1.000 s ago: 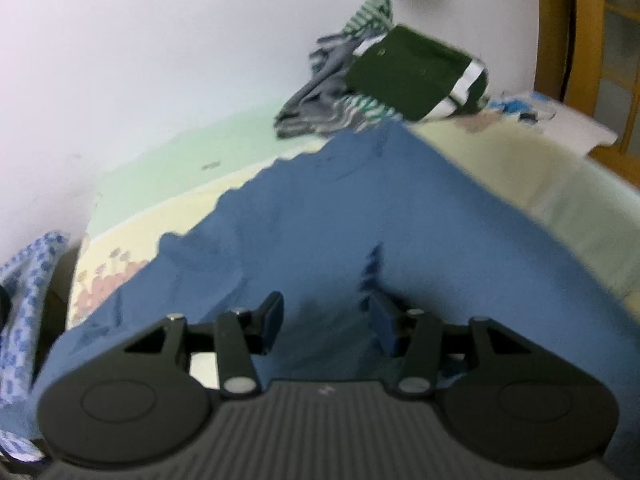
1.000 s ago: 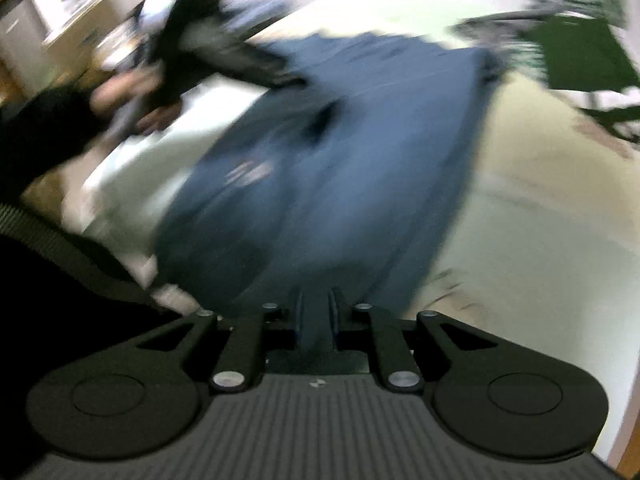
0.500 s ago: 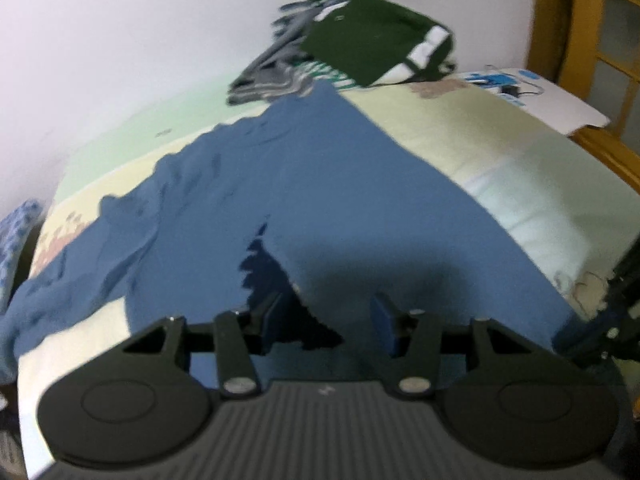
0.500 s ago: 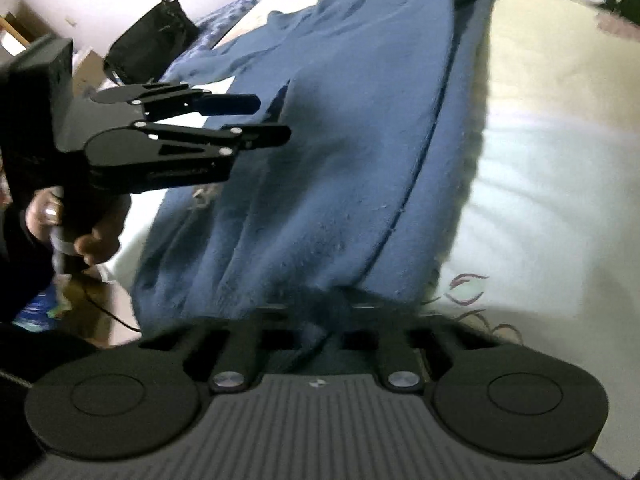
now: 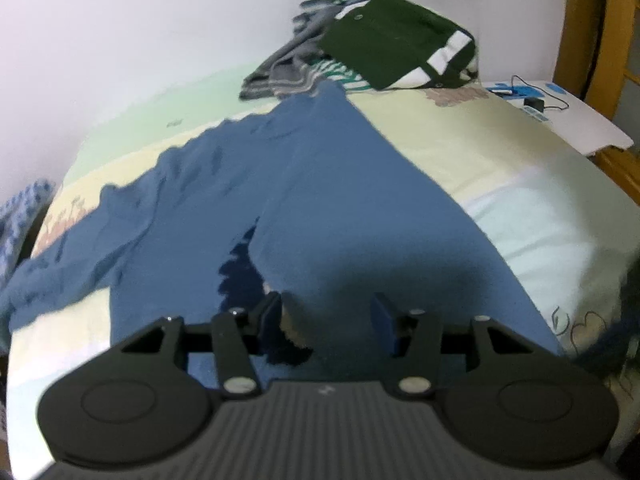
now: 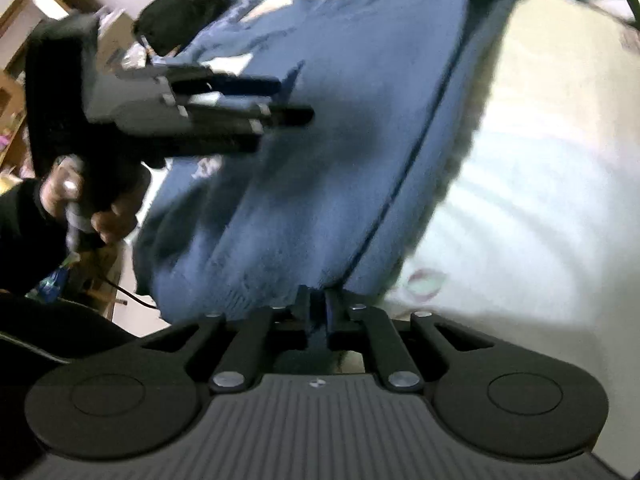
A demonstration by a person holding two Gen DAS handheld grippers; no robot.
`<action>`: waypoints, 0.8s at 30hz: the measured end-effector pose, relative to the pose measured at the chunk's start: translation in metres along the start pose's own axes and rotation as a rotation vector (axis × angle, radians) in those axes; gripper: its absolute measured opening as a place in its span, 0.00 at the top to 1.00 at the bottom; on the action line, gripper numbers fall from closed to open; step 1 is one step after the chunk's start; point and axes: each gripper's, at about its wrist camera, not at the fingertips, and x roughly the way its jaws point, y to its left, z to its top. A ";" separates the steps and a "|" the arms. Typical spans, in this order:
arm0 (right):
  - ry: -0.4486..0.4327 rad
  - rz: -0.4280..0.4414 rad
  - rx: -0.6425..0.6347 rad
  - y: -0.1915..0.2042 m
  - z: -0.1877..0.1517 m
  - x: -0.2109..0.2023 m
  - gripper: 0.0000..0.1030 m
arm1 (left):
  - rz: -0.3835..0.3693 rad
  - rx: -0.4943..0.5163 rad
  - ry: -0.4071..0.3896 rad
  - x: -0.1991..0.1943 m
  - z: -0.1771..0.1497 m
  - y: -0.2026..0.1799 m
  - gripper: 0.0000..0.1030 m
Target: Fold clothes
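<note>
Bedsheet (image 5: 500, 152) by a white wall carries the blue sweater (image 5: 320, 184), its hem pinched by the right gripper (image 6: 318, 312), left gripper (image 5: 326, 320) spread

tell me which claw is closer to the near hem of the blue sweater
Right. The right claw is shut on the blue sweater at its near hem; the left claw is open above the fabric, gripping nothing.
</note>
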 end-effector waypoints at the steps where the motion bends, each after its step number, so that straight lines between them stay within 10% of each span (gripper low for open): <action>1: -0.024 -0.002 -0.013 -0.003 0.007 -0.008 0.84 | 0.000 0.004 -0.004 0.000 0.001 -0.002 0.50; 7: -0.264 -0.135 0.000 -0.045 0.089 -0.025 0.63 | -0.069 -0.002 0.005 0.005 0.008 -0.015 0.58; 11: -0.257 -0.153 0.054 -0.072 0.151 0.012 0.62 | -0.108 0.083 0.053 0.011 -0.001 -0.036 0.58; 16: -0.236 -0.150 0.104 -0.106 0.213 0.050 0.90 | -0.114 0.075 0.063 0.010 -0.005 -0.037 0.58; 24: -0.280 -0.250 0.016 -0.124 0.239 0.096 1.00 | -0.107 0.077 0.061 0.004 -0.014 -0.039 0.58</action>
